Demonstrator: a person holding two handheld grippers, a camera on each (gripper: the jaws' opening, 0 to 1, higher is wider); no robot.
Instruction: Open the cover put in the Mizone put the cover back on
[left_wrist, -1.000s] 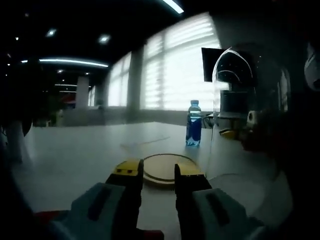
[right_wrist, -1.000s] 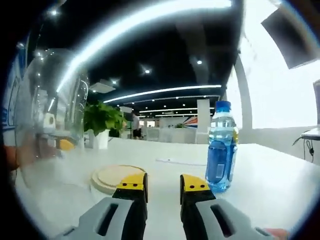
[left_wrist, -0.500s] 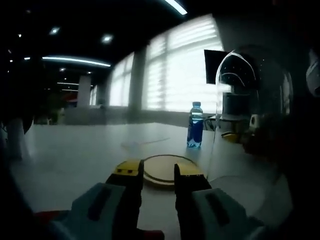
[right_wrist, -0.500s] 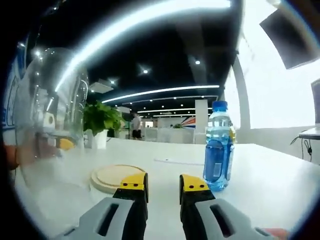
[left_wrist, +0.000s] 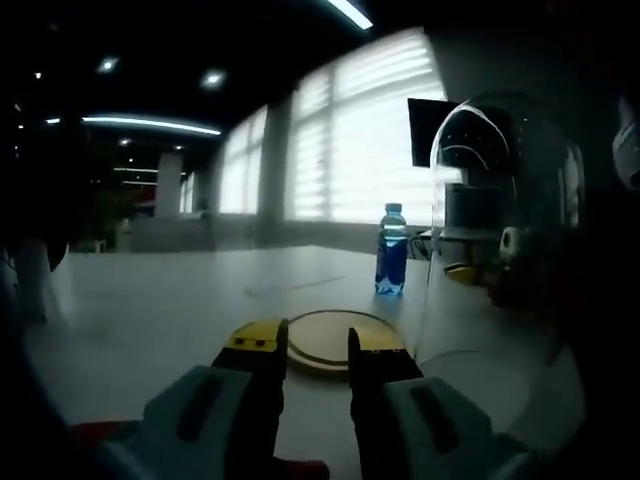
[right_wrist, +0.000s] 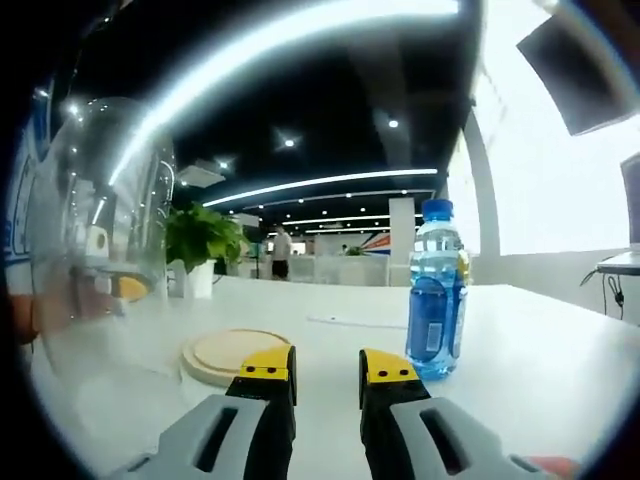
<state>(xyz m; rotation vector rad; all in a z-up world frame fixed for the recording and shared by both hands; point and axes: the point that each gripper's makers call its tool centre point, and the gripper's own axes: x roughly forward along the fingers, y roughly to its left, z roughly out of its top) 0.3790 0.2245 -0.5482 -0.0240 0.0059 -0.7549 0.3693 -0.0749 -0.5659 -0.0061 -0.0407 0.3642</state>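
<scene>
While the clear dome cover (right_wrist: 95, 225) is held up off the white tabletop (right_wrist: 540, 360) at the left of the right gripper view, the round wooden base (right_wrist: 232, 352) lies bare on the tabletop, with nothing on it. The cover is transparent and nothing can be seen inside it; a yellow-tipped gripper part shows through its wall, but what grips it cannot be made out clearly.

The Mizone bottle (right_wrist: 436, 290) stands upright on the tabletop, to the right of the wooden base and apart from it. It has a blue cap on, a blue label, and clear liquid filling most of it.

The right hand-held gripper (right_wrist: 327, 368) sits low over the tabletop with its yellow-tipped jaws parted and nothing between them. It lies between the base and the bottle, nearer than both.

From the left gripper view, the left hand-held gripper (left_wrist: 308, 340) likewise has its jaws apart and empty, just near of the wooden base (left_wrist: 338, 340). The bottle (left_wrist: 391, 262) stands farther off, beyond the base and slightly right. The dome cover (left_wrist: 500, 220) rises at the right of that view, lifted clear of the base.

A potted green plant (right_wrist: 203, 245) stands at the far side of the tabletop.
</scene>
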